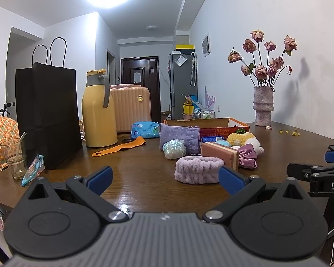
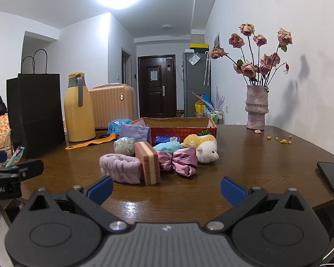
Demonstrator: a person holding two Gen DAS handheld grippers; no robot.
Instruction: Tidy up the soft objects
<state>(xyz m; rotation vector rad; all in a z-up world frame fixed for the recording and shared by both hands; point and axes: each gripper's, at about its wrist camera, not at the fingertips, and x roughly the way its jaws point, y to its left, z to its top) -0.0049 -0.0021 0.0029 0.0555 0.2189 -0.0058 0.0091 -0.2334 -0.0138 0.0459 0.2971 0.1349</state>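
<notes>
Both grippers hang low over the near edge of the tabletop (image 2: 245, 155), jaws spread wide and empty: the left gripper (image 1: 164, 181) faces the headband (image 1: 198, 170), the right gripper (image 2: 165, 188) the sponge (image 2: 148, 163). The soft things lie clustered mid-table before the box (image 2: 178, 125). The sponge stands on edge, touching the headband's right side. The bow (image 2: 178, 159) lies just beside it, in front of a blue plush (image 2: 167, 146) that is mostly hidden, and the sheep (image 2: 206, 148) lies to its right. A pouch (image 1: 179, 134) leans at the box's left end, with a pale bundle (image 1: 173, 148) of unclear make before it. The box's print is upside down and unreadable. "DA" shows on the right gripper's body at the left view's edge, "bot.AI" on the left gripper's in the right view. A phone (image 2: 330, 175) is cut off at right.
</notes>
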